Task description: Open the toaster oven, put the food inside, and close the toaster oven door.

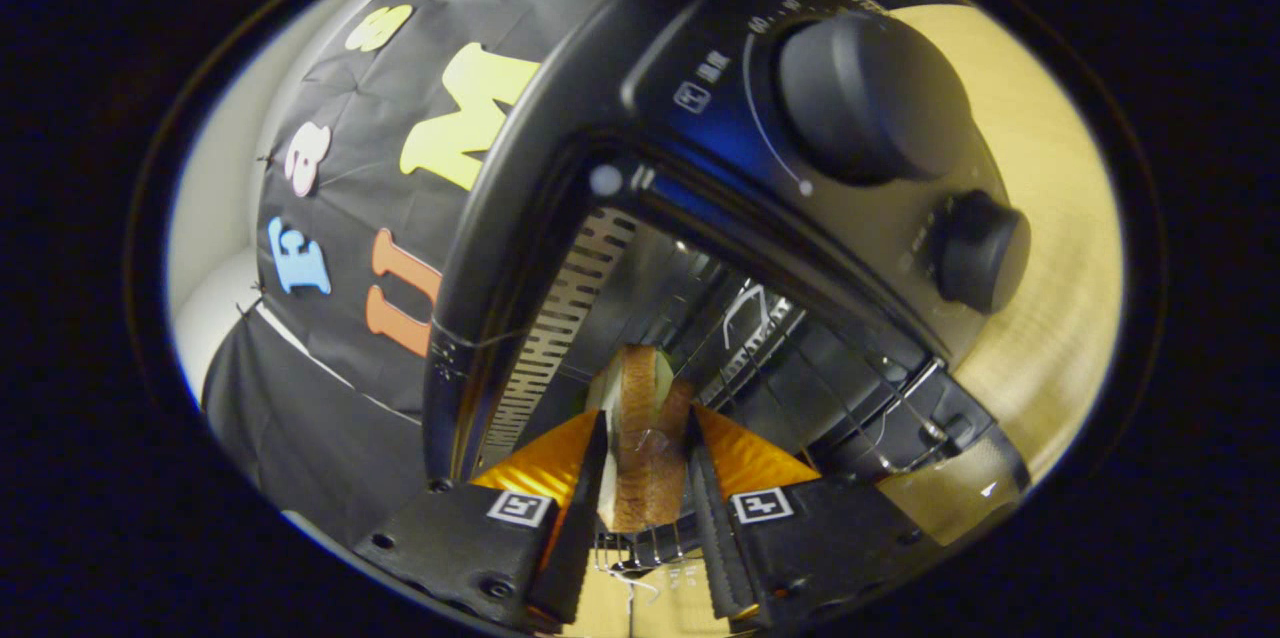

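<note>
We see the hand-held gripper (645, 463) with both fingers pressed on a thick slice of toasted bread (645, 438), held at the open mouth of the black toaster oven (560, 148). A wire rack (800, 358) lies inside, beyond the bread. Two round knobs (870, 98) sit beside the opening, and the wooden worktop (1050, 218) lies beyond the knobs.
</note>
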The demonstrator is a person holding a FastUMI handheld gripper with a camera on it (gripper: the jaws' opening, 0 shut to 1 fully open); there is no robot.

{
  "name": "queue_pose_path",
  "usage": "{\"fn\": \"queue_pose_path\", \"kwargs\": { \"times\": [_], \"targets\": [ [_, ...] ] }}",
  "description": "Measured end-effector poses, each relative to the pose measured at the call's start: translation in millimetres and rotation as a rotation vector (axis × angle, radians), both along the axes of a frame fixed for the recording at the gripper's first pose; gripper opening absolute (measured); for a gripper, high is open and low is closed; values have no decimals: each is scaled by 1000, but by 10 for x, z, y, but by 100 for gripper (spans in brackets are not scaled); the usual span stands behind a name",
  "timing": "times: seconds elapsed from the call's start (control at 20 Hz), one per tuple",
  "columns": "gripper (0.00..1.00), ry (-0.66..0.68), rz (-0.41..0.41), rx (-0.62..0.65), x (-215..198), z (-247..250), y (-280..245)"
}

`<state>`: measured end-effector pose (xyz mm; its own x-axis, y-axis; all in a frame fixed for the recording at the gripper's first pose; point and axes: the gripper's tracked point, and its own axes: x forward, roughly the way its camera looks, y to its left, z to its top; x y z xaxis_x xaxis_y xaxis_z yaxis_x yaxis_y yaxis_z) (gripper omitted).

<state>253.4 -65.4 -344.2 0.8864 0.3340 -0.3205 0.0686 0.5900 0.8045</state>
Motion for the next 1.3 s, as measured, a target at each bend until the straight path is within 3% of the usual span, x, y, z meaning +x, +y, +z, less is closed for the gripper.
{"fn": "queue_pose_path", "kwargs": {
  "times": [0.15,0.25,0.35,0.5,0.75,1.05,1.3],
  "targets": [
    [77,-25,49,-203,-50,23,-21],
    [100,-45,19,-325,-78,66,-173],
    [100,-40,12,-381,-186,65,-252],
    [100,7,74,-489,-469,-41,-261],
    [100,-69,92,-707,-1110,41,-295],
    [100,-102,117,-729,-1881,-76,-58],
    [100,-82,172,-804,-2167,-316,81]
  ]
}}
